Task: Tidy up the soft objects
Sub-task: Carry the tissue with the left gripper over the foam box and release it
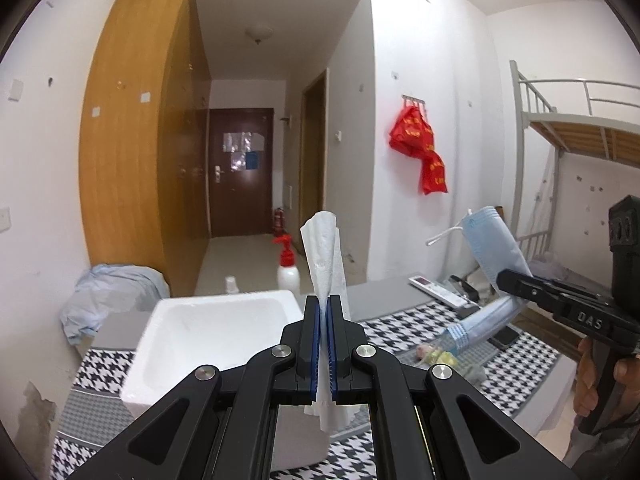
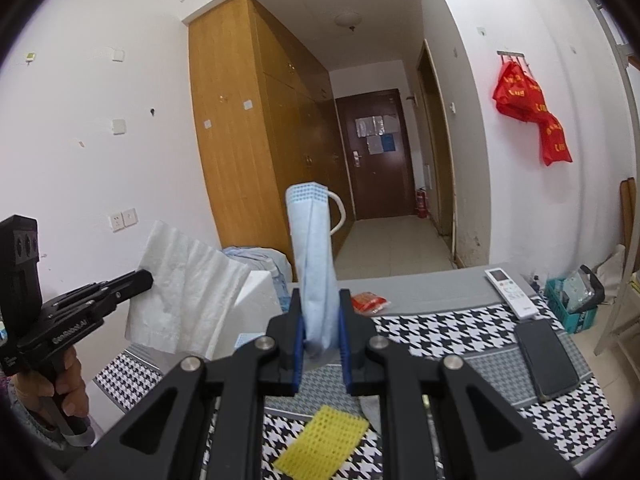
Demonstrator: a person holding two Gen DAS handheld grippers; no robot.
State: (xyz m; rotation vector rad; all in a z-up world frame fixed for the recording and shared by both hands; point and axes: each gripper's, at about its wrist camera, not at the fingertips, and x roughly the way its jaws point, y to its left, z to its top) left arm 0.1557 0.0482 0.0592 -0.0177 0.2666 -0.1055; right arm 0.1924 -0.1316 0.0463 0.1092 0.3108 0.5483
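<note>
Here the left gripper point(image 1: 323, 320) is pinching a white paper tissue point(image 1: 325, 256) tight between its closed jaws, holding it upright just right of the white foam box point(image 1: 208, 332). The right gripper point(image 2: 321, 320) is clamping a folded blue face mask point(image 2: 314, 256), jaws nearly closed on it, farther right of that box, above the houndstooth tablecloth point(image 2: 432, 332). A yellow mesh pad point(image 2: 324, 444) is lying on the cloth beneath the mask.

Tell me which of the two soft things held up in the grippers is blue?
The face mask, clamped in the right gripper, is the blue one; it has a white ear loop. The other, in the left gripper, is a white paper tissue.
</note>
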